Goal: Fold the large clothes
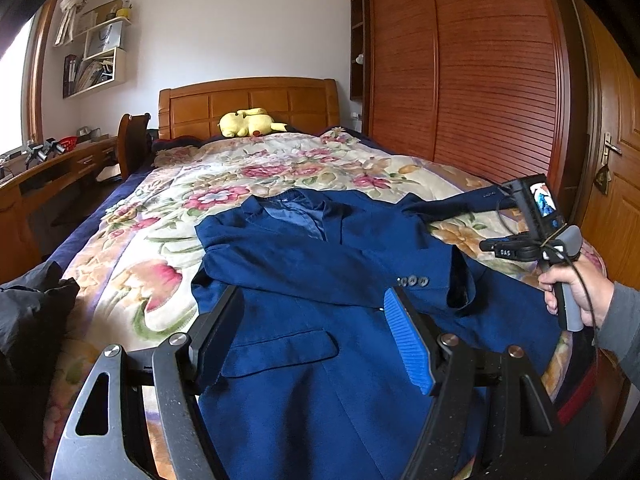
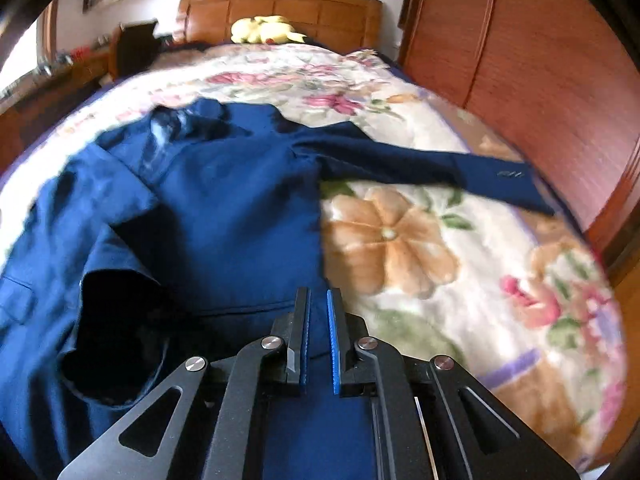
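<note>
A navy blazer point(image 1: 320, 264) lies face up on the floral bedspread point(image 1: 168, 216), collar toward the headboard. One sleeve is folded across its front, cuff buttons point(image 1: 414, 281) showing. The other sleeve point(image 2: 440, 168) stretches out to the right over the quilt. My left gripper point(image 1: 310, 304) hovers over the blazer's lower front, open wide with nothing between its fingers. My right gripper point(image 2: 318, 296) is shut, its tips over the blazer's right side edge; I see no cloth pinched. In the left wrist view a hand point(image 1: 576, 292) holds that gripper's handle above the outstretched sleeve.
A yellow plush toy point(image 1: 246, 122) lies by the wooden headboard point(image 1: 248, 100). A red-brown wardrobe point(image 1: 480, 80) runs along the bed's right side, with a door point(image 1: 616, 200) beyond it. A desk point(image 1: 60, 164) stands at the left. Dark clothing point(image 1: 32, 308) is heaped at the bed's near left.
</note>
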`<state>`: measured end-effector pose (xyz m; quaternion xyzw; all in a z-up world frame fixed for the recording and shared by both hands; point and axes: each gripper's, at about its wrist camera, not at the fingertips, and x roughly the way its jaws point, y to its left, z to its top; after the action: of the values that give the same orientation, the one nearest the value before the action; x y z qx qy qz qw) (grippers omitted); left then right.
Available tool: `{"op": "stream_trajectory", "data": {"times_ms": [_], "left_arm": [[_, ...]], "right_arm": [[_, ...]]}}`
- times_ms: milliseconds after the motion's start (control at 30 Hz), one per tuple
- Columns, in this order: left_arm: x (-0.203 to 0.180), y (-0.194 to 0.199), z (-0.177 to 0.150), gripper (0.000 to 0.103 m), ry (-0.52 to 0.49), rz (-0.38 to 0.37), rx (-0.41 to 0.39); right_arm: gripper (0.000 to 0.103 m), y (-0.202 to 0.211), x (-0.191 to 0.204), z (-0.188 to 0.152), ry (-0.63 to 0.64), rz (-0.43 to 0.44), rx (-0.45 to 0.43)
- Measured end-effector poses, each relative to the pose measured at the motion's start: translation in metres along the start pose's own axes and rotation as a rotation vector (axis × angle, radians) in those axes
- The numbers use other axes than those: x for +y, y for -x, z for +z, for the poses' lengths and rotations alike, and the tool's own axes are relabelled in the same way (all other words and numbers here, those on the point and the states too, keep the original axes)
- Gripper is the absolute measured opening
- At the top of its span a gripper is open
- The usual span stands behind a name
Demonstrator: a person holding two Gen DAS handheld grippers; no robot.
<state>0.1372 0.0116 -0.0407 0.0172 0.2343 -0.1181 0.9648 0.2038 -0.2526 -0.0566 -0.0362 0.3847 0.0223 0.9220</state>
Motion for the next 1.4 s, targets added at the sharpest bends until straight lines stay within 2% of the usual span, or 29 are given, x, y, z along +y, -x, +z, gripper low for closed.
{"op": "stream_trajectory", "data": {"times_ms": [67,133,200,300,500,700,800,867,933,1000,1100,1167,1267,1400], "left_arm": [[-0.002,-0.002,0.0,0.073,-0.004,0.002,0.002],[-0.004,-0.003,0.0,0.073,-0.006,0.004,0.004],[-0.004,-0.005,-0.001,0.073,-0.006,0.008,0.006],[-0.005,-0.006,-0.001,0.073,-0.004,0.014,0.009],[0.001,-0.004,-0.002,0.073,0.008,0.027,0.011],[0.012,-0.003,-0.003,0.073,0.028,0.043,0.013],[0.015,-0.003,-0.005,0.073,0.033,0.05,0.017],[0.015,-0.004,-0.006,0.073,0.032,0.053,0.023],[0.015,-0.005,-0.006,0.073,0.028,0.054,0.025],[0.014,-0.006,-0.007,0.073,0.025,0.054,0.028],[0.009,-0.01,-0.008,0.073,0.012,0.047,0.04],[0.003,-0.014,-0.009,0.073,0.0,0.046,0.047],[-0.007,-0.023,-0.009,0.073,-0.009,0.041,0.059],[-0.022,-0.038,-0.008,0.073,-0.011,0.017,0.073]], "right_arm": [[0.017,0.008,0.007,0.001,0.006,0.052,-0.036],[0.032,0.014,0.02,0.002,0.034,0.11,-0.065],[0.042,0.023,0.038,0.003,0.083,0.164,-0.091],[0.05,0.027,0.066,0.006,0.15,0.232,-0.085],[0.053,0.017,0.108,0.001,0.228,0.368,-0.035],[0.053,-0.01,0.153,-0.009,0.358,0.44,0.06],[0.053,-0.02,0.171,-0.014,0.437,0.376,0.093],[0.05,-0.025,0.171,-0.011,0.43,0.354,0.1],[0.025,-0.03,0.165,-0.007,0.417,0.356,0.104],[0.014,-0.025,0.158,-0.002,0.408,0.353,0.078],[0.012,-0.007,0.132,0.006,0.332,0.381,0.023],[0.011,0.001,0.115,0.011,0.294,0.354,-0.021],[0.011,0.006,0.083,0.016,0.23,0.263,-0.059],[0.012,-0.001,0.048,0.013,0.177,0.127,-0.044]]}}
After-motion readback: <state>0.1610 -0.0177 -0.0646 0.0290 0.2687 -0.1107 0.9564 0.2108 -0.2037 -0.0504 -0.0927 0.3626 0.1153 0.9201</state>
